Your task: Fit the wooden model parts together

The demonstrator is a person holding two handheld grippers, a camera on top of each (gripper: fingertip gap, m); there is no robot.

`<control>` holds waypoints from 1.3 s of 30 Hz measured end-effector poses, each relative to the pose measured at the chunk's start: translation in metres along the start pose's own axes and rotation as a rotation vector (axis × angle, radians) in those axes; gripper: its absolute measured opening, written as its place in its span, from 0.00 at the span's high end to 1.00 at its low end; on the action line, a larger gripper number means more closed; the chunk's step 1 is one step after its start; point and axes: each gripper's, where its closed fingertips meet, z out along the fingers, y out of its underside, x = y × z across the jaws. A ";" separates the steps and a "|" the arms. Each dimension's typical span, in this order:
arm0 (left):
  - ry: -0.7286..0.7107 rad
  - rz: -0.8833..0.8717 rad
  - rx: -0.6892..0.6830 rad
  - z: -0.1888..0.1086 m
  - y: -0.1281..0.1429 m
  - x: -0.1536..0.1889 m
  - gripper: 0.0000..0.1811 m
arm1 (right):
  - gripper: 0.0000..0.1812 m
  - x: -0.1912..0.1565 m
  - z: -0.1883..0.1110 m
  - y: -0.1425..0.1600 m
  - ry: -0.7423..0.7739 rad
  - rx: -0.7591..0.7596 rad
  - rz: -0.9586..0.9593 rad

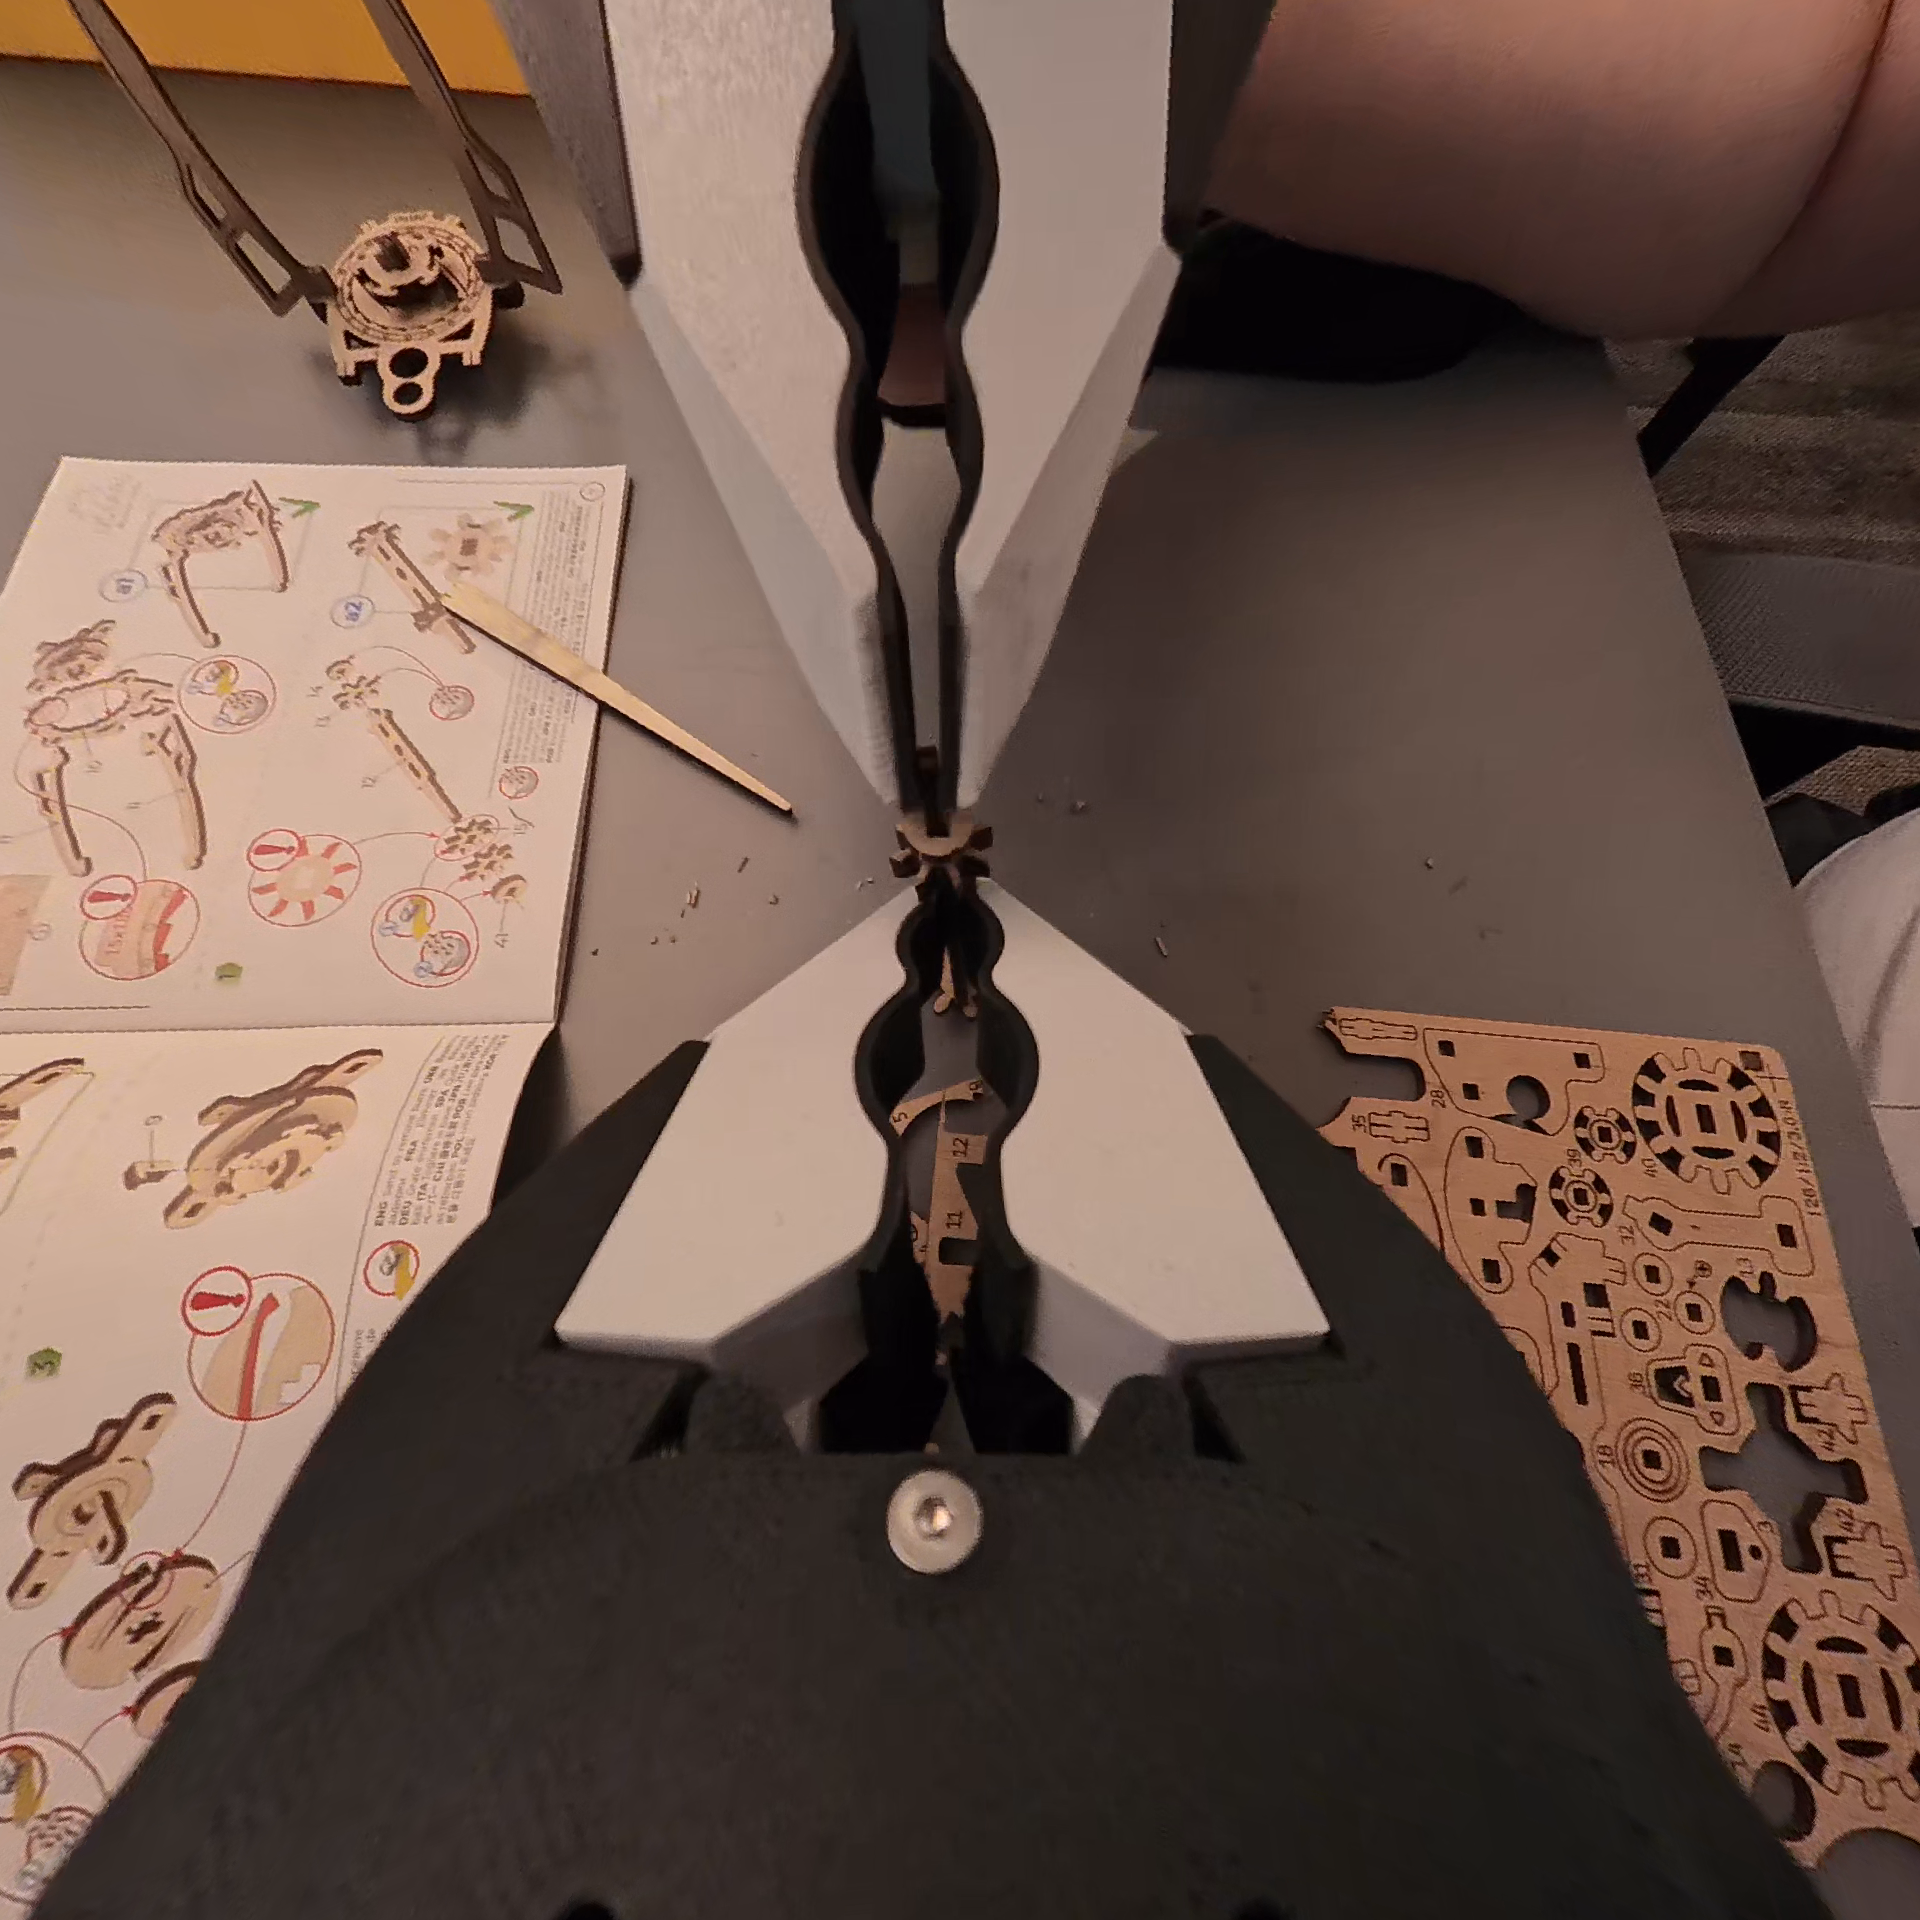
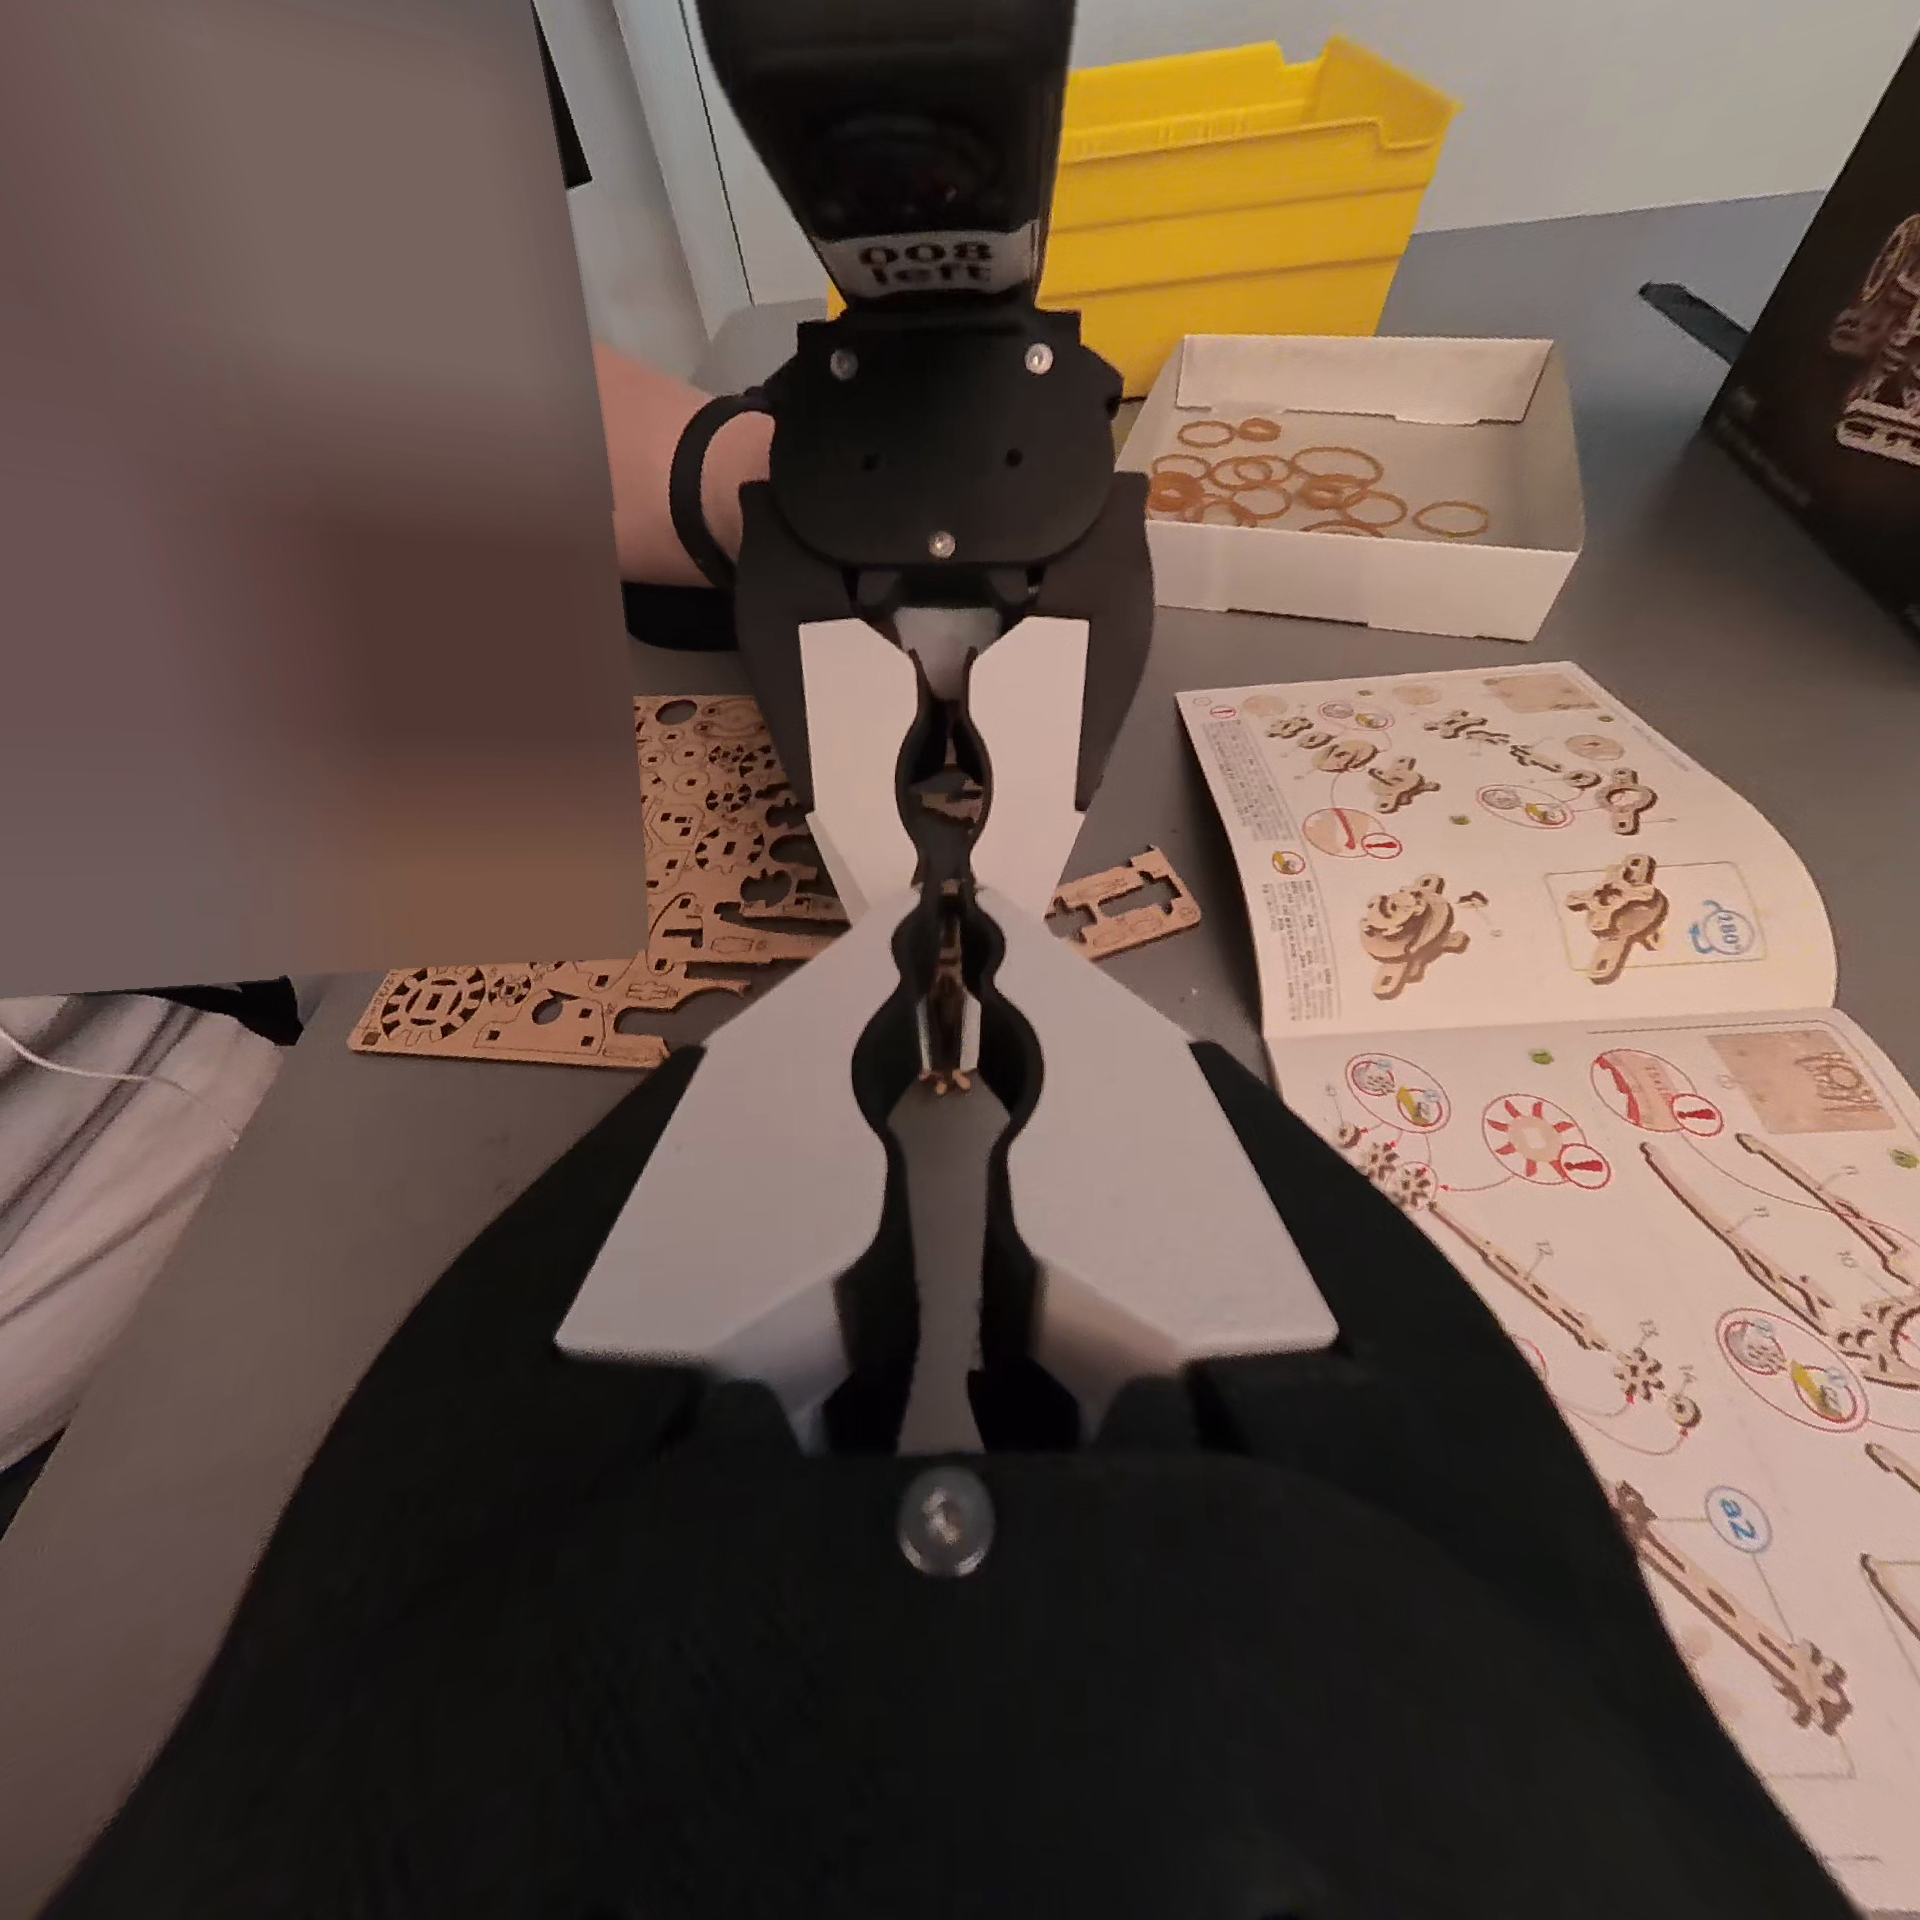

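1. Over the grey surface (image 1: pixel 1299 644), the 2 grippers met tip to tip, nose on.
2. Left gripper (image 1: pixel 940 914) was clamped on a small wooden piece, part of it showing between its fingers (image 1: pixel 779 1143).
3. Right gripper (image 1: pixel 925 790) came in from the far side, pinched tight on a thin wooden stick (image 2: pixel 948 997) that ran back between its pads.
4. Right where the tips met sat a little wooden gear (image 1: pixel 938 840), touching both parts, up off the surface.
5. Off to the left gripper's left lay the open instruction booklet (image 1: pixel 291 727) with a loose wooden pointer strip (image 1: pixel 623 707) partly across its edge, and beyond that a half-built round wooden model (image 1: pixel 410 301) with dark legs.
6. Punched-out plywood sheet (image 1: pixel 1621 1351) lay on the other side.
7. Further back in the right wrist view: a white box of rubber bands (image 2: pixel 1351 488) and a yellow bin (image 2: pixel 1226 197).
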 end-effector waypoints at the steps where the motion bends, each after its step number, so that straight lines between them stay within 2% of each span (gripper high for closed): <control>1: 0.000 0.002 0.000 0.000 0.000 0.000 1.00 | 1.00 0.000 0.002 0.005 0.004 -0.032 -0.006; 6: -0.017 0.038 -0.007 0.000 0.000 0.001 1.00 | 0.99 -0.002 0.003 0.008 0.038 -0.087 -0.061; 14: -0.035 0.050 0.033 0.001 -0.002 -0.002 0.97 | 0.99 0.003 0.006 0.006 0.084 -0.144 -0.031; 18: -0.033 0.074 0.015 0.002 0.000 0.000 1.00 | 0.99 -0.004 0.008 0.006 0.052 -0.177 -0.018; 22: -0.048 0.101 0.014 0.003 0.000 0.001 1.00 | 1.00 -0.007 -0.002 -0.008 0.092 -0.342 -0.157; 24: -0.051 0.111 0.015 0.004 -0.001 0.002 1.00 | 1.00 -0.006 -0.004 -0.012 0.112 -0.483 -0.208; 30: -0.037 0.103 0.020 0.003 -0.001 0.002 1.00 | 0.97 -0.010 -0.002 0.003 0.086 -0.823 -0.249; 36: -0.035 0.104 0.026 0.003 -0.001 0.002 1.00 | 0.97 -0.007 -0.001 0.015 0.089 -0.937 -0.234; 39: -0.030 0.107 0.021 0.004 0.000 0.003 1.00 | 0.98 -0.009 0.000 0.014 0.089 -0.927 -0.223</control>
